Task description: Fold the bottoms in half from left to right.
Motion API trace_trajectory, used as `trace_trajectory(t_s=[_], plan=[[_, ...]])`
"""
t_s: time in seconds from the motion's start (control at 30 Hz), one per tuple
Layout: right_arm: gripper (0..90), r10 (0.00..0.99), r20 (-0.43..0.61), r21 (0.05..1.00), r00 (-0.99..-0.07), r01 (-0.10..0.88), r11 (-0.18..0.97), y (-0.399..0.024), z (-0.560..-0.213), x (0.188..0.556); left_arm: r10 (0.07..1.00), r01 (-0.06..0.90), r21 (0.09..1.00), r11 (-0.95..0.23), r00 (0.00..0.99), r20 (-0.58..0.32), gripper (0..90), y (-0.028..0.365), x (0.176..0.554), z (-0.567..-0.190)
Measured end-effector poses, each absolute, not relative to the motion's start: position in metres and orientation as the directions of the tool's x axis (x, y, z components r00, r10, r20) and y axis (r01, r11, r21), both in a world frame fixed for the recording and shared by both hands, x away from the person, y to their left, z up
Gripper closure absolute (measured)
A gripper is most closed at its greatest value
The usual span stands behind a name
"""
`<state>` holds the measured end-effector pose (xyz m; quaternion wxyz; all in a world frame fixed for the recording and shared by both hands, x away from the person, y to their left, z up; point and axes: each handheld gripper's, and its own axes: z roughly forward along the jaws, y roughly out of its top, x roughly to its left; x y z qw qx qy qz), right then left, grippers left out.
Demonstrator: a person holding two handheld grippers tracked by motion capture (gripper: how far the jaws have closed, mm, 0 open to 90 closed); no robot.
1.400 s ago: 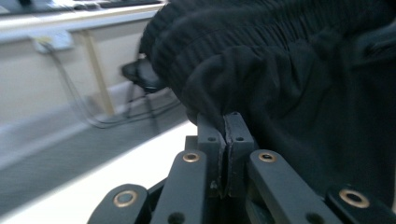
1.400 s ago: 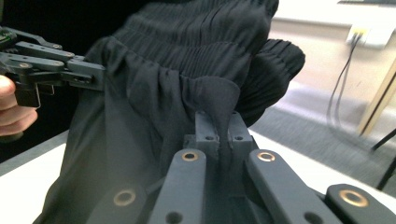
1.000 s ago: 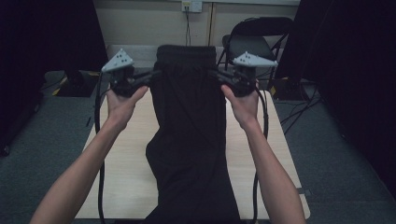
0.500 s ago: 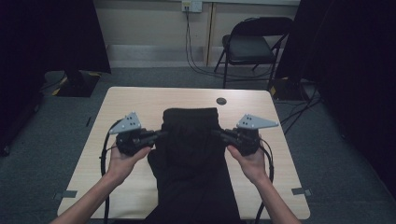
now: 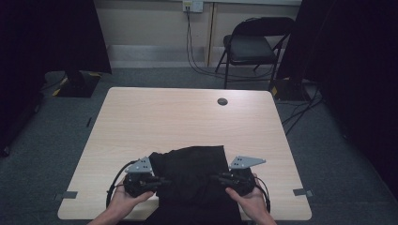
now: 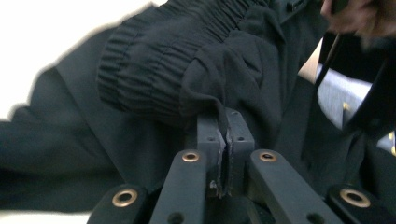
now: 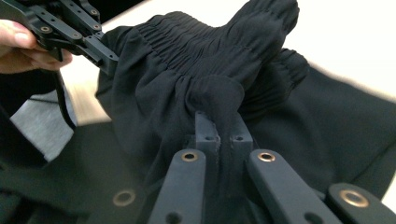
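I have the left gripper [image 5: 162, 180] and right gripper [image 5: 217, 177] clamped tight on the black garment's [image 5: 190, 173] elastic waistband, spreading it flat on the table [image 5: 178, 117].

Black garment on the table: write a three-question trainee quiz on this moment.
1. True or false: both tools are shut on the black garment.
2. Which part of the garment shows gathered above the left tool? A) zipper B) elastic band C) button
3. What stands on the floor beyond the table?

Key: 1 true: the left tool and the right tool each pinch cloth. 2 B. 3 A folding chair.
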<state>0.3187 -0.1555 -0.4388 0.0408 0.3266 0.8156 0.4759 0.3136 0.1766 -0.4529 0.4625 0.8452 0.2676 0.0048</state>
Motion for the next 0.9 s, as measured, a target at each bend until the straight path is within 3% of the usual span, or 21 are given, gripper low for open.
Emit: trace_trajectory(t_s=[0.17,0.43,0.53,0.9], plan=[[86.8,0.590,0.271,0.712,-0.761,0.570,0.409,-0.153,-0.467,0.320,0.433,0.481,0.735,-0.478,0.857,-0.280,87.4,0.166,0.317,-0.472],[86.5,0.628,0.243,0.634,-0.739,0.611,0.474,-0.146,-0.486,0.328,0.455,0.475,0.677,-0.562,0.861,-0.227,87.6,0.154,0.318,-0.487],[86.7,0.626,0.273,0.634,-0.730,0.626,0.454,-0.147,-0.489,0.334,0.458,0.453,0.683,-0.573,0.868,-0.192,87.6,0.154,0.322,-0.487],[86.9,0.652,0.196,0.688,-0.732,0.577,0.441,-0.137,-0.492,0.369,0.550,0.476,0.706,-0.524,0.822,-0.146,87.8,0.160,0.364,-0.489]])
